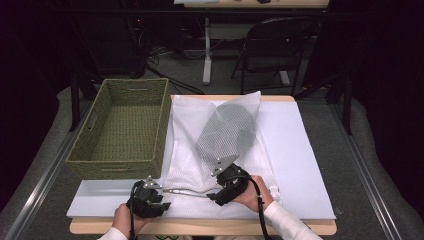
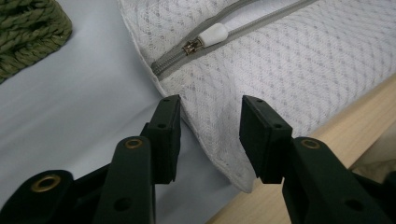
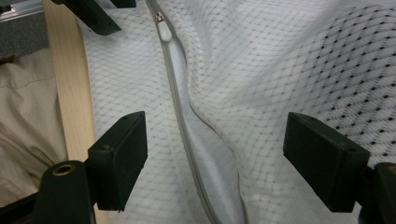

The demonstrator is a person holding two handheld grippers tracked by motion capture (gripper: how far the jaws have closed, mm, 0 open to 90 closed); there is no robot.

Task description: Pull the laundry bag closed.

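Two claws at mesh laundry bag [image 1: 220, 145] | left claw [image 2: 210, 135] unclenched, straddling bag corner | right claw [image 3: 215, 158] released over zipper [image 3: 180, 112] | zipper pull [image 2: 212, 35] upper centre, beyond left claw.

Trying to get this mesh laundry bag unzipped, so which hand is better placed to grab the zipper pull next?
Probably the left. The left gripper sits at the mesh bag's corner, with the zipper pull just ahead. The right gripper straddles the zipper track, farther from it.
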